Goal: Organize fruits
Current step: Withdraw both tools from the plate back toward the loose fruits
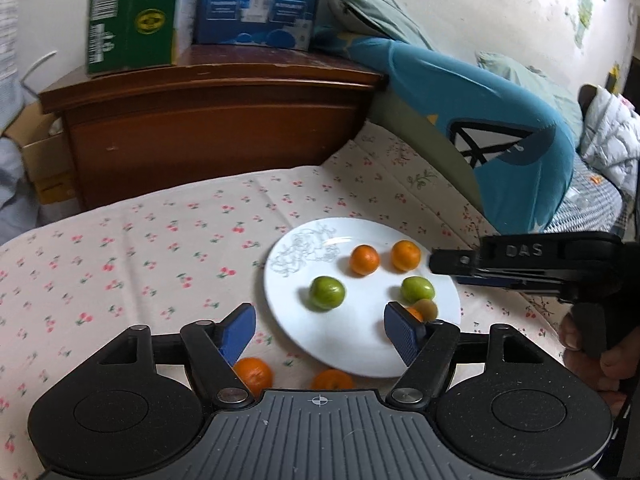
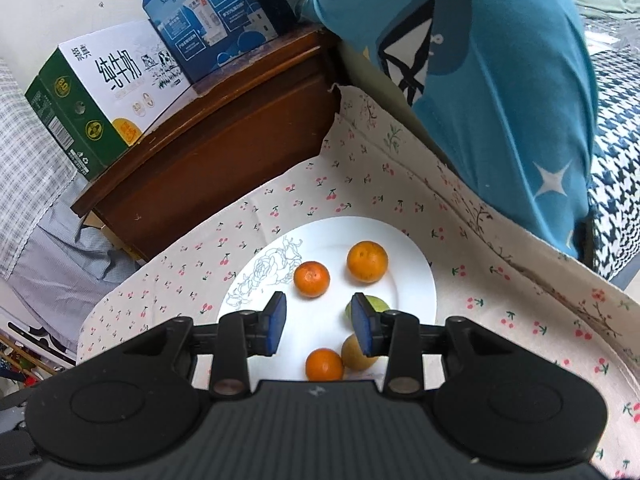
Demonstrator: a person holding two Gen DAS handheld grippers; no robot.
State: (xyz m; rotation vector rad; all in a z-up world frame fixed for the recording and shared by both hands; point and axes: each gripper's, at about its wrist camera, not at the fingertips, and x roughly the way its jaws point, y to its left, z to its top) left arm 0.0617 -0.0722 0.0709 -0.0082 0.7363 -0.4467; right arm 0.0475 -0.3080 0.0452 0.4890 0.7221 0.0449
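A white plate lies on the cherry-print cloth and holds two oranges, two green fruits, a brownish fruit and a small orange partly hidden behind my left finger. Two more oranges lie on the cloth in front of the plate. My left gripper is open and empty above the plate's near edge. My right gripper is open and empty over the plate, with oranges, a green fruit and a brownish fruit around it. The right gripper also shows in the left wrist view.
A wooden cabinet stands behind the cloth, with a green carton and a blue carton on top. A blue pillow leans at the right, close to the plate. Bedding lies beyond it.
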